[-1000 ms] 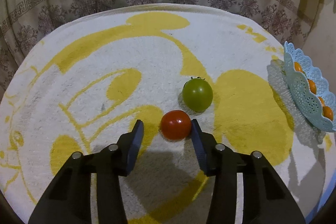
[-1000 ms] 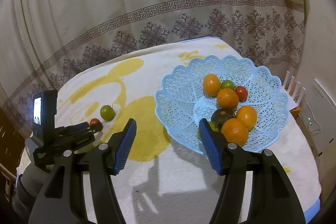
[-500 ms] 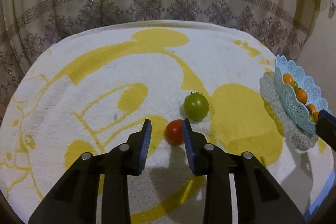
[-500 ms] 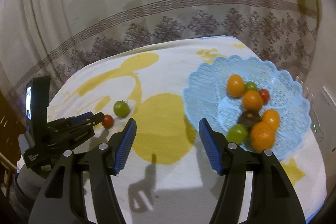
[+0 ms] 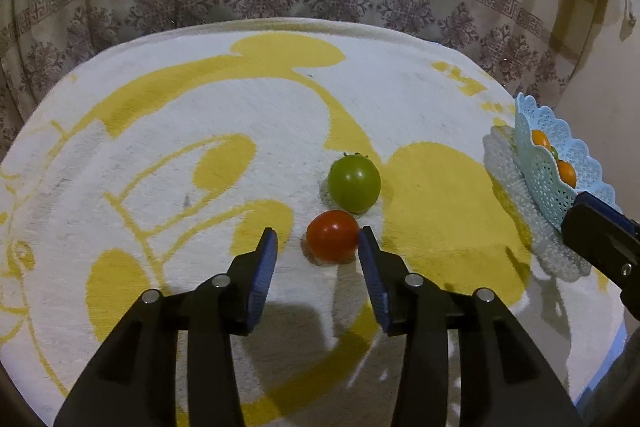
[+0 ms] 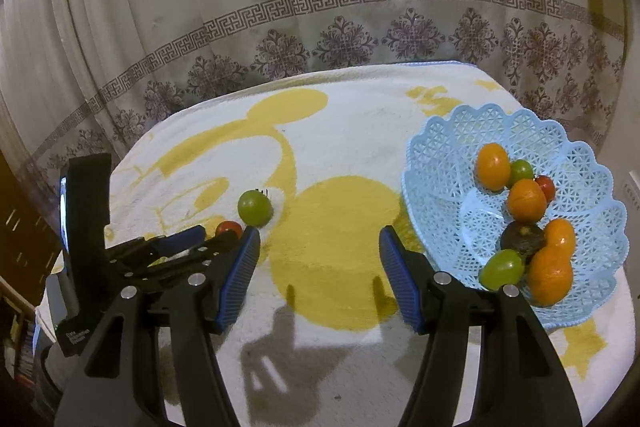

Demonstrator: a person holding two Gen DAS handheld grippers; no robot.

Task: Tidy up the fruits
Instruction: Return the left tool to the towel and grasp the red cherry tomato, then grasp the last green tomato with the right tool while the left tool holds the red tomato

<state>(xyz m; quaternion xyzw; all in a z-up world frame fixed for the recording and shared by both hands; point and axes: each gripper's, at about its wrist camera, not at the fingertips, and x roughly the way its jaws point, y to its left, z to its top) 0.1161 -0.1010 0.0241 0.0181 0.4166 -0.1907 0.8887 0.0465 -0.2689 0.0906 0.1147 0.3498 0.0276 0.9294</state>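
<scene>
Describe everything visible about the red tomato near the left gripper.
The red tomato is small, round, smooth and glossy, with no stem showing. It rests on the white and yellow towel, just in front of the larger green tomato; whether the two touch is unclear. It sits between the open fingers of the left gripper, close against the right finger, with a clear gap to the left one. The right wrist view shows it partly hidden behind that gripper.

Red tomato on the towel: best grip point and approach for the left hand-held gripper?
Pinch the red tomato across its widest middle, coming from the near side along the towel. It is round, so side contact centres it. The green tomato sits just behind, so don't overshoot. The left hand-held gripper already straddles it, open.
</scene>
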